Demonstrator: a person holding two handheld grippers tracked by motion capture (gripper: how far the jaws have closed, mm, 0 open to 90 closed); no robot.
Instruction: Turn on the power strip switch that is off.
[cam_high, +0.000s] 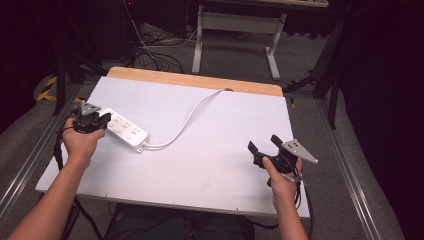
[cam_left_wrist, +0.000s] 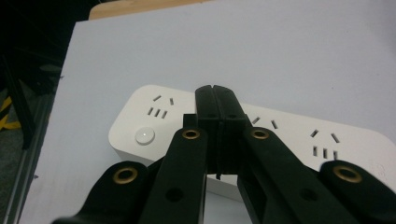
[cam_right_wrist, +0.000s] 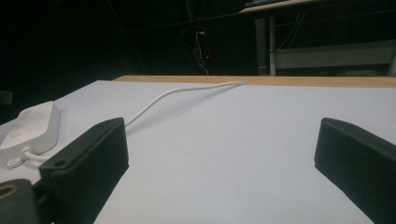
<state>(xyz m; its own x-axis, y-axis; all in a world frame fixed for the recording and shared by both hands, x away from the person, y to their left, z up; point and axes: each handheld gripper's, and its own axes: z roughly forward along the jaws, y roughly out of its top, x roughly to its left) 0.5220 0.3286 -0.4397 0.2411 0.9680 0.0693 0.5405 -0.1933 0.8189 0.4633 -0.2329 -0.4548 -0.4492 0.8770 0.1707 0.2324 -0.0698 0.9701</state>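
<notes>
Nearest me in the high view, my two forearms rise from the bottom edge of the frame. My right gripper (cam_high: 262, 146) sits at the lower right, over the bare white table (cam_high: 210, 165) near its right edge, and its jaws are released: in the right gripper view they stand wide apart at the bottom corners with nothing between them.

Farther up at mid-left, my left gripper (cam_high: 104, 119) meets the left end of the white power strip (cam_high: 125, 131). In the left gripper view its jaws are clenched tight together, empty, with the tips over the strip's top face just right of the round button (cam_left_wrist: 144, 135); I cannot tell whether they touch it.

The strip lies flat and slantwise, left of the frame's centre, its sockets facing up. From its lower right end a white cord (cam_high: 187, 117) loops away and curves to the wooden back edge (cam_high: 195, 80) of the table at upper centre.
</notes>
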